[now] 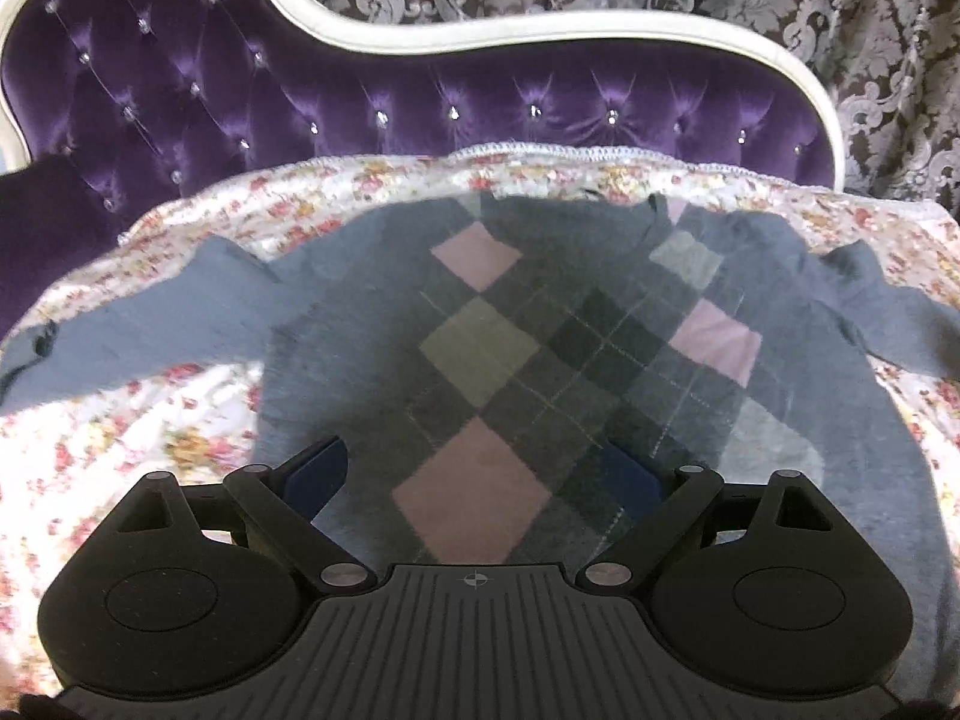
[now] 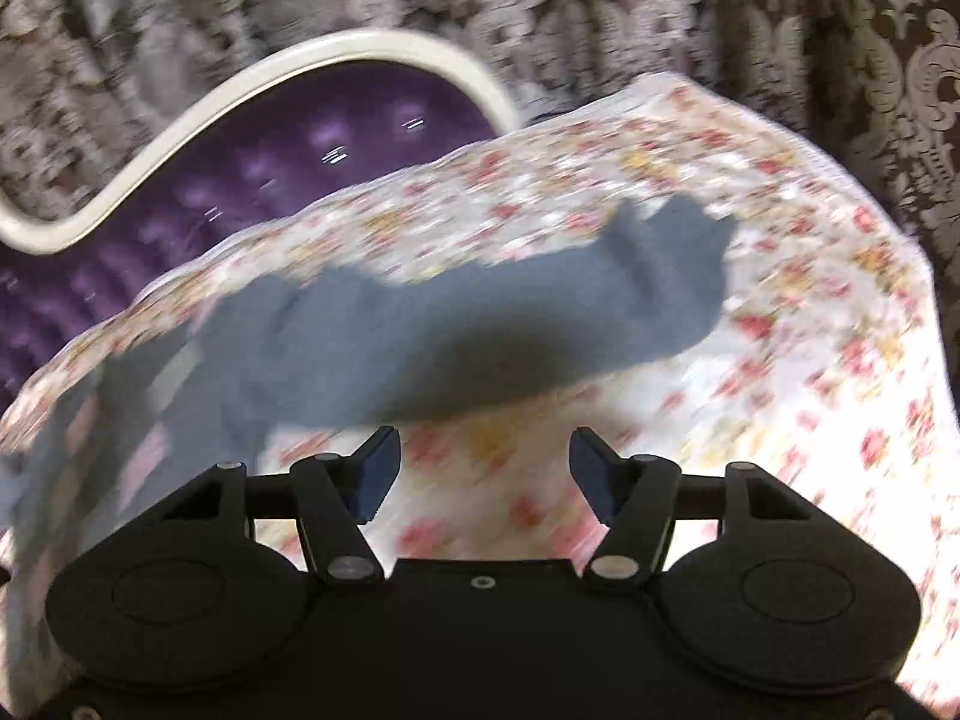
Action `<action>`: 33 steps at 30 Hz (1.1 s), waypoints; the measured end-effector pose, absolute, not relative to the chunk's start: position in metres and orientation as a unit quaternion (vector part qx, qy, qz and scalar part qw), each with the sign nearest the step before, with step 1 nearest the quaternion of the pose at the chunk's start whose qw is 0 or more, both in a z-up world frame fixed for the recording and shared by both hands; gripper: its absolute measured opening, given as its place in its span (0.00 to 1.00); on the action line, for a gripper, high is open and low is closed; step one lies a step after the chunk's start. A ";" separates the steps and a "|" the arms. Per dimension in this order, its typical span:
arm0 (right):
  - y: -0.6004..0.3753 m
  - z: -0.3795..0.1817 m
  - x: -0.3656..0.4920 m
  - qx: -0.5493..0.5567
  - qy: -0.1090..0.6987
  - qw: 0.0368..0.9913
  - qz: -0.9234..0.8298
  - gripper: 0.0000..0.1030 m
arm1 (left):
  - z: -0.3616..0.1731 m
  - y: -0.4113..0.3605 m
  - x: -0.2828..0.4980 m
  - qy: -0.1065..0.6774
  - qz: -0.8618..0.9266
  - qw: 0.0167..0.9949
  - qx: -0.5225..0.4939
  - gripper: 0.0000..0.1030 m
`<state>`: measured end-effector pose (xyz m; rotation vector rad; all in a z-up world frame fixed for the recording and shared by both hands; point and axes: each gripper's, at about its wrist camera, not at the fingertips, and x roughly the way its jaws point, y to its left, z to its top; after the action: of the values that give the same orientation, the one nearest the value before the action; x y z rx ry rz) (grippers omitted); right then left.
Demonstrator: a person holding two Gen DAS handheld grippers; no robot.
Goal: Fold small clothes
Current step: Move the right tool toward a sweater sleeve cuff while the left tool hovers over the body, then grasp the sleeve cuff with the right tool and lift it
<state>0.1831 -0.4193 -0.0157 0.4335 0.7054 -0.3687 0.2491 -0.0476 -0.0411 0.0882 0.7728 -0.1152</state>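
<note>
A small grey argyle sweater (image 1: 540, 348) with pink and olive diamonds lies spread flat on a floral sheet (image 1: 150, 420), both sleeves stretched out sideways. My left gripper (image 1: 474, 474) is open and empty, hovering over the sweater's lower hem. In the blurred right wrist view the sweater's right sleeve (image 2: 510, 330) lies across the sheet (image 2: 780, 390). My right gripper (image 2: 483, 468) is open and empty, just in front of that sleeve, over the bare sheet.
A purple tufted sofa back (image 1: 360, 102) with a white frame (image 1: 480, 36) rises behind the sheet. Patterned damask curtains (image 1: 840, 30) hang behind it. The sheet's edge drops off at the right in the right wrist view (image 2: 900, 252).
</note>
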 end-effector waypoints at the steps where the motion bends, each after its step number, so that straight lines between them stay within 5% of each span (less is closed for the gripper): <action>1: -0.431 -0.018 0.186 0.214 0.335 0.898 -0.189 0.62 | -0.046 -0.048 0.251 0.377 -0.059 0.924 0.041 0.89; 11: -0.515 -0.039 0.216 0.225 0.299 0.892 -0.253 0.49 | -0.082 -0.042 0.255 0.357 -0.081 0.930 0.011 0.93; 28: -0.563 -0.073 0.246 0.300 0.254 0.890 -0.232 0.51 | -0.091 -0.047 0.254 0.345 -0.078 0.935 0.032 1.00; 29: -0.564 -0.073 0.247 0.301 0.255 0.889 -0.231 0.42 | -0.091 -0.047 0.254 0.345 -0.078 0.935 0.032 1.00; 30: -0.566 -0.073 0.247 0.301 0.261 0.888 -0.231 0.13 | -0.091 -0.047 0.254 0.345 -0.078 0.935 0.032 1.00; 33: -0.569 -0.070 0.238 0.315 0.260 0.884 -0.225 0.11 | -0.091 -0.047 0.254 0.345 -0.078 0.935 0.032 1.00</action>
<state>0.2381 -0.5689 -0.0696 0.6563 0.5417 -0.4674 0.2543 -0.0471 -0.0909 0.0651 0.7048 -0.1595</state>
